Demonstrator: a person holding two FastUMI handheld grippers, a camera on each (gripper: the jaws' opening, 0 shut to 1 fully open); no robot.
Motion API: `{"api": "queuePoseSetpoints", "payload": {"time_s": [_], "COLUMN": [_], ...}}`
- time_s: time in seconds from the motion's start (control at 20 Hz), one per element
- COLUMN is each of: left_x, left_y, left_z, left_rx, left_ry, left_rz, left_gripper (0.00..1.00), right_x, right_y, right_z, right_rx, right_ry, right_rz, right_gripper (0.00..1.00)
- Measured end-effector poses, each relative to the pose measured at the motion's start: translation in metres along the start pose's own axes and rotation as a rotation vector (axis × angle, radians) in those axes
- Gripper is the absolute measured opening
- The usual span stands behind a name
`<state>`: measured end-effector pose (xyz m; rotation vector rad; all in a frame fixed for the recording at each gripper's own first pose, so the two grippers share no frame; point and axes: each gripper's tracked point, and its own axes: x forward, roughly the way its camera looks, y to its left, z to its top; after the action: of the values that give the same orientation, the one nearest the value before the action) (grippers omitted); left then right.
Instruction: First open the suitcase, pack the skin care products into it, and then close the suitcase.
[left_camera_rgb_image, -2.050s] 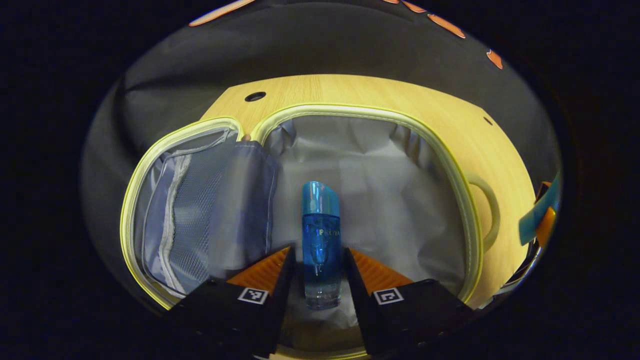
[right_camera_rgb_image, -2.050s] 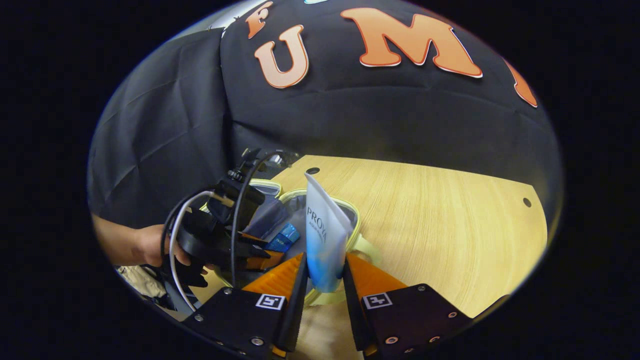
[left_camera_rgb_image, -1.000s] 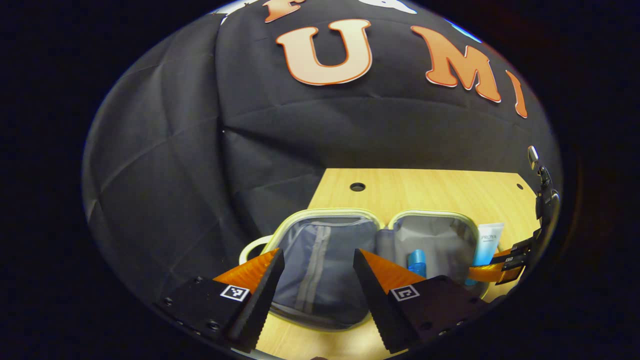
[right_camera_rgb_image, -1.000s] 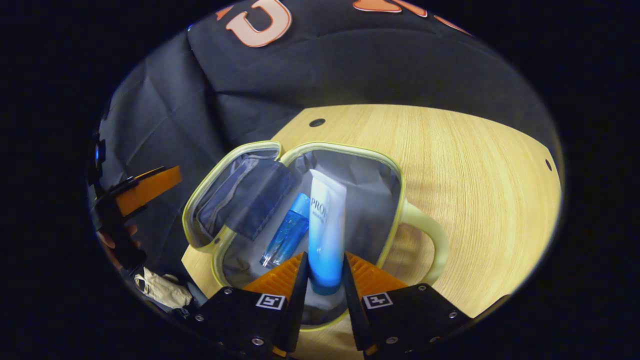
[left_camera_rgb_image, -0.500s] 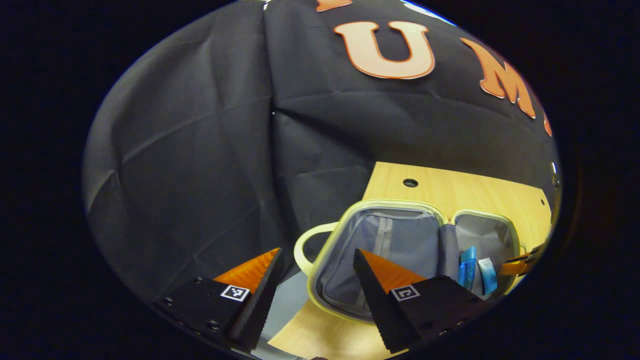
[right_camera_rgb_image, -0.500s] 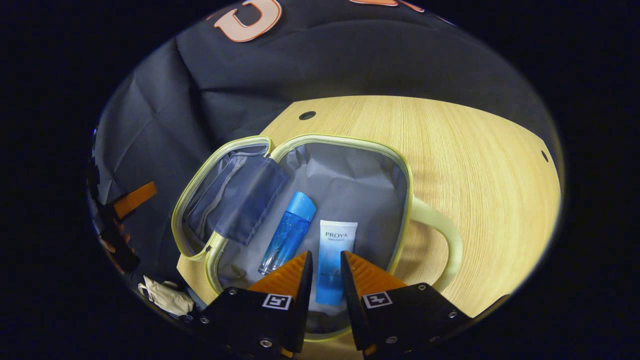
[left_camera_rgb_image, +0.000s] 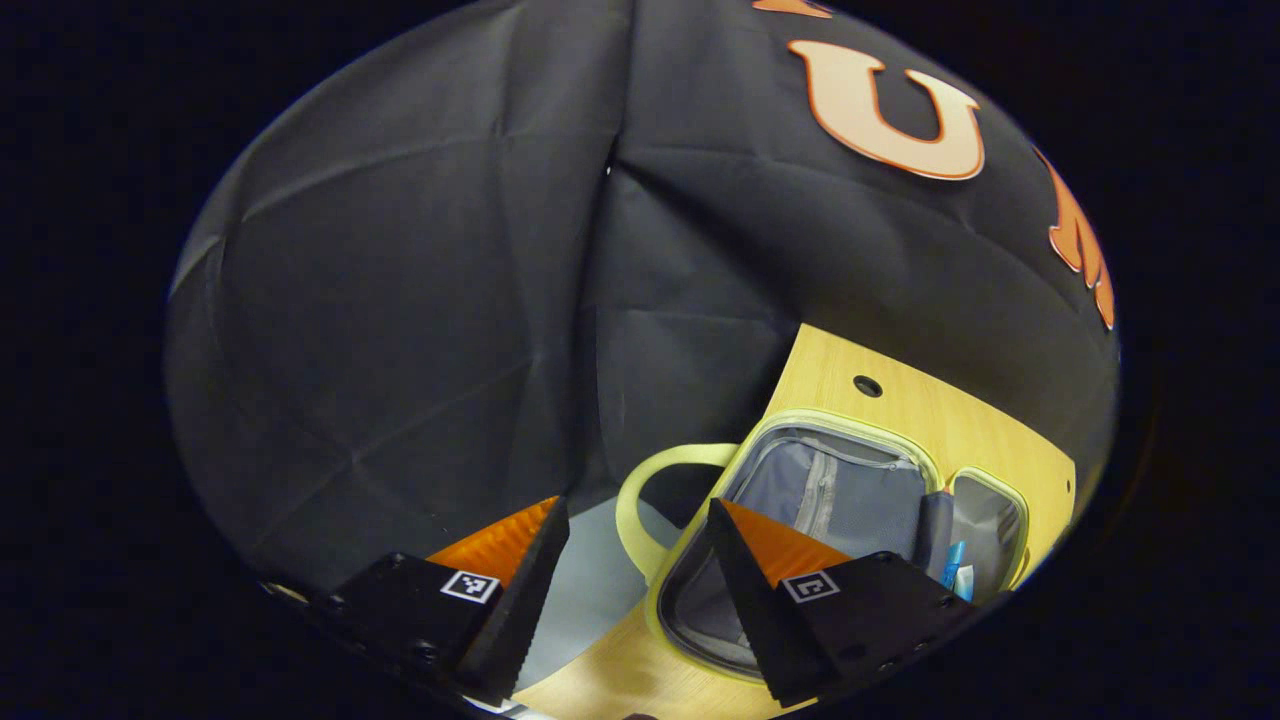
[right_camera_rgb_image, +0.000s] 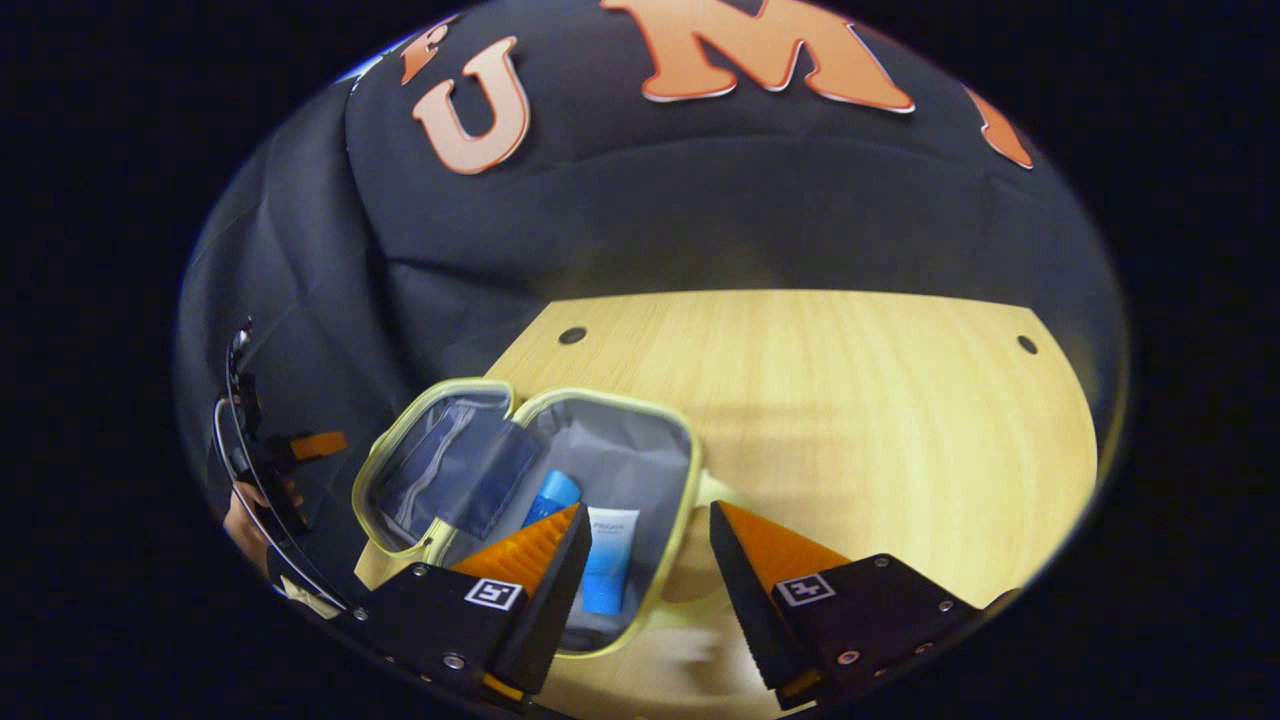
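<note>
In the left gripper view, the left claw (left_camera_rgb_image: 635, 520) is seen spread wide with nothing held between its fingers. Ahead of it and to its right, the suitcase (left_camera_rgb_image: 830, 495) lies open on the table (left_camera_rgb_image: 905, 405), its near handle (left_camera_rgb_image: 640, 500) seen in the gap between the fingers and reaching past the table edge. The mesh-lined half lies just beyond the right finger, and farther right the bottle (left_camera_rgb_image: 951, 564) and the tube (left_camera_rgb_image: 964, 580) are glimpsed in the other half. In the right gripper view, the left claw (right_camera_rgb_image: 305, 445) and the hand (right_camera_rgb_image: 243, 525) holding it are seen far off to the left, beside the suitcase (right_camera_rgb_image: 640, 440). The right claw (right_camera_rgb_image: 650, 530) is likewise wide open and empty, held above the near edge of the suitcase. The bottle (right_camera_rgb_image: 552, 493) lies just behind its left finger, partly hidden by it, and the tube (right_camera_rgb_image: 606, 558) lies in the gap close to that finger, beside the bottle, both on the grey lining of the right half. Bare table (right_camera_rgb_image: 850, 400) stretches ahead of the right finger.
</note>
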<state>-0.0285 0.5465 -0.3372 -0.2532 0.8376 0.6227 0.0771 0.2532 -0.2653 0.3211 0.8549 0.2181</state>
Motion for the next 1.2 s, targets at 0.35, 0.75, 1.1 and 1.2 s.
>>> {"api": "queuePoseSetpoints", "payload": {"time_s": [0.35, 0.75, 1.1, 1.2], "left_x": [0.05, 0.09, 0.09, 0.078], "left_y": [0.015, 0.006, -0.004, 0.001], "left_z": [-0.016, -0.039, -0.047, -0.03], "left_rx": [-0.142, -0.306, -0.492, -0.471], "left_ry": [0.11, 0.252, 0.302, 0.262], "left_rz": [0.003, -0.082, -0.148, -0.157], "left_gripper": [0.87, 0.75, 0.15, 0.15], "right_x": [-0.051, -0.081, -0.093, -0.098], "right_y": [-0.073, -0.102, -0.119, -0.125], "right_z": [0.059, 0.074, 0.075, 0.078], "right_rx": [-0.081, -0.121, -0.175, -0.182], "right_ry": [-0.183, -0.246, -0.275, -0.29], "right_rz": [-0.194, -0.276, -0.315, -0.324], "right_gripper": [0.84, 0.84, 0.85, 0.85]}}
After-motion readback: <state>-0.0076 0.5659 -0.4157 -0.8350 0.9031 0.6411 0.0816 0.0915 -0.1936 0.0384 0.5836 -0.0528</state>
